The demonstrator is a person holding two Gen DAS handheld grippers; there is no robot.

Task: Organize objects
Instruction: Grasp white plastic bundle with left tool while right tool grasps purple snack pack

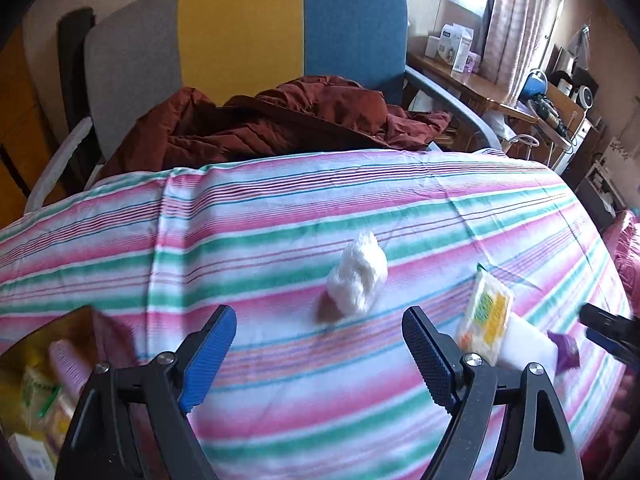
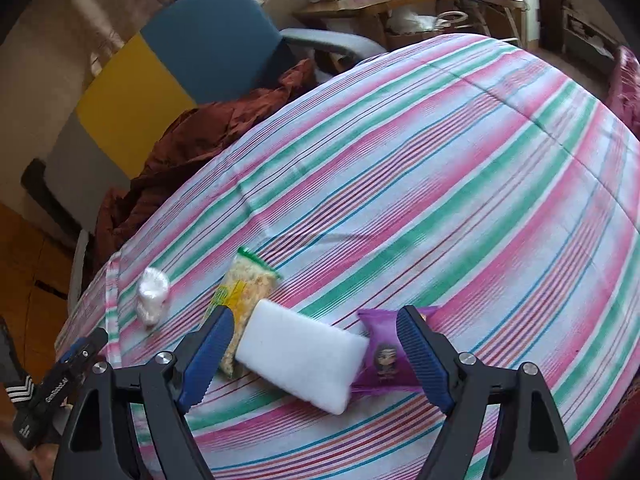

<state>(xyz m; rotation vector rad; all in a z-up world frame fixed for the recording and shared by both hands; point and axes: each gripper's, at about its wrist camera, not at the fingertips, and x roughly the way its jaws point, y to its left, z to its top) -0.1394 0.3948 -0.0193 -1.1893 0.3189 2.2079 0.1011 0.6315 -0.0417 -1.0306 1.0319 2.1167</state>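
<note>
Left wrist view: left gripper (image 1: 318, 330) jaws apart, empty, above the striped bedcover (image 1: 280, 216); white wad (image 1: 358, 278) lies just beyond.

Right wrist view: right gripper (image 2: 316, 334) jaws apart, empty; white sponge (image 2: 304, 360) between them, overlapping the snack bag (image 2: 244, 296), purple packet (image 2: 386, 354) touching it.

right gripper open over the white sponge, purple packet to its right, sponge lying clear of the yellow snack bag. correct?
One error: the sponge is not clear of the snack bag; its left end overlaps the bag's near end, as the right wrist view shows. The rest holds: right gripper open over the sponge, purple packet to its right.
</note>
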